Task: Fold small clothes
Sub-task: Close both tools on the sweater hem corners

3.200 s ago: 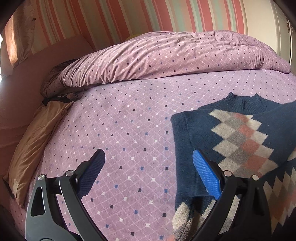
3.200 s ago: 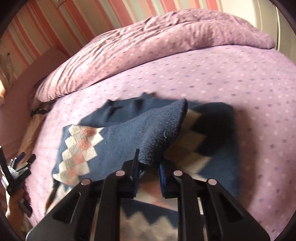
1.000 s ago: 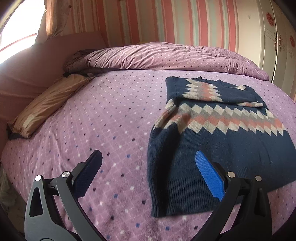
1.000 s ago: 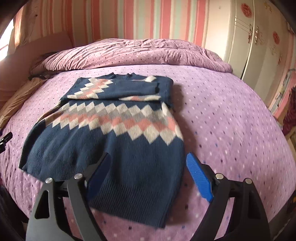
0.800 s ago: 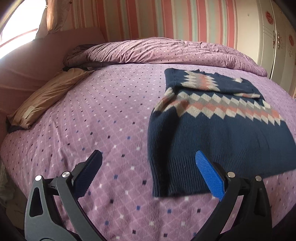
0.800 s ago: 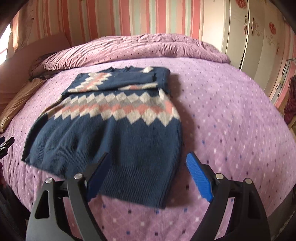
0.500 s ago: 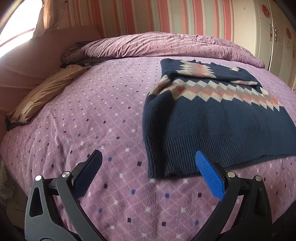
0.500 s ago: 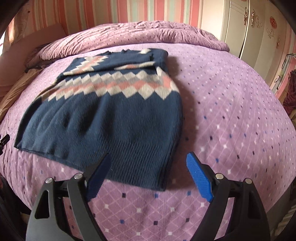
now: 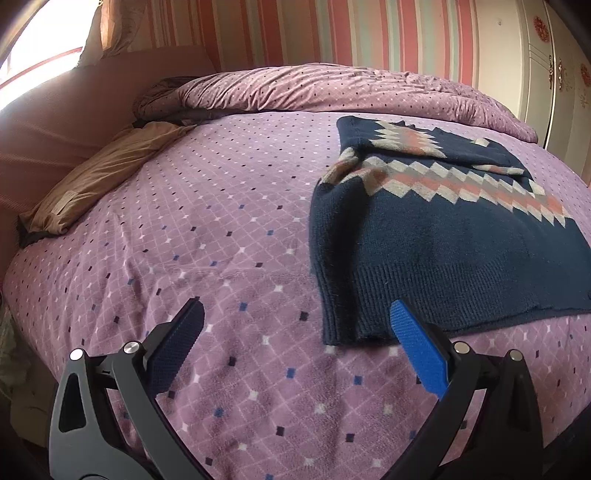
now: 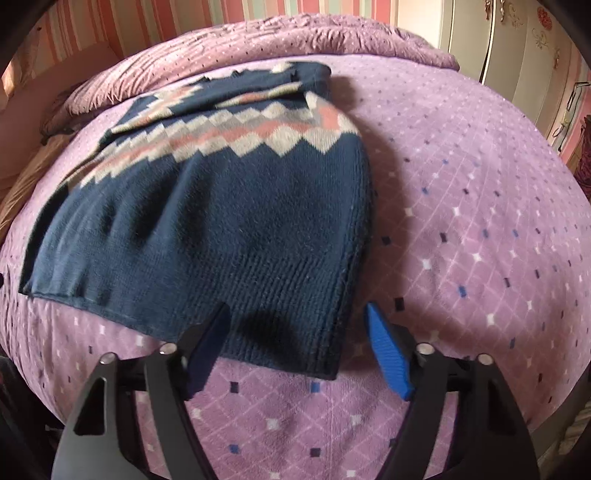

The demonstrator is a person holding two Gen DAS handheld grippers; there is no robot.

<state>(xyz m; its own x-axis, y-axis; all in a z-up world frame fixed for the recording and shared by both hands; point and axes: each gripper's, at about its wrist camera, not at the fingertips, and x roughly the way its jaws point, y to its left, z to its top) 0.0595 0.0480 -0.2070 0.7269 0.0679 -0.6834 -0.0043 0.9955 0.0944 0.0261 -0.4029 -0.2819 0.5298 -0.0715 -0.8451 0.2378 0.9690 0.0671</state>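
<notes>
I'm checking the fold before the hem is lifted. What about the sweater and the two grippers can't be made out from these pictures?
- Sweater collar: both views, covered by the folded-over sleeves.
- Sweater's right hem corner: left wrist view, cut off by the frame edge.
- Whether the right gripper touches the hem: right wrist view, jaws open astride the corner, just been closing; contact unclear.
- Left gripper: open near the hem's left corner; its height above the bedspread unreadable.

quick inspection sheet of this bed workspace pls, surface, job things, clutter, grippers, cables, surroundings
surface: purple dotted bedspread, mildly creased.
job's things: navy knitted sweater with a pink and grey diamond band, flat, sleeves folded across the chest.
clutter: tan pillow; bunched purple duvet.
grippers: left gripper open by the hem's corner; right gripper open, jaws just been closing, straddling the opposite hem corner.
cables: nothing seen.
surroundings: striped wall, cream wardrobe.
</notes>
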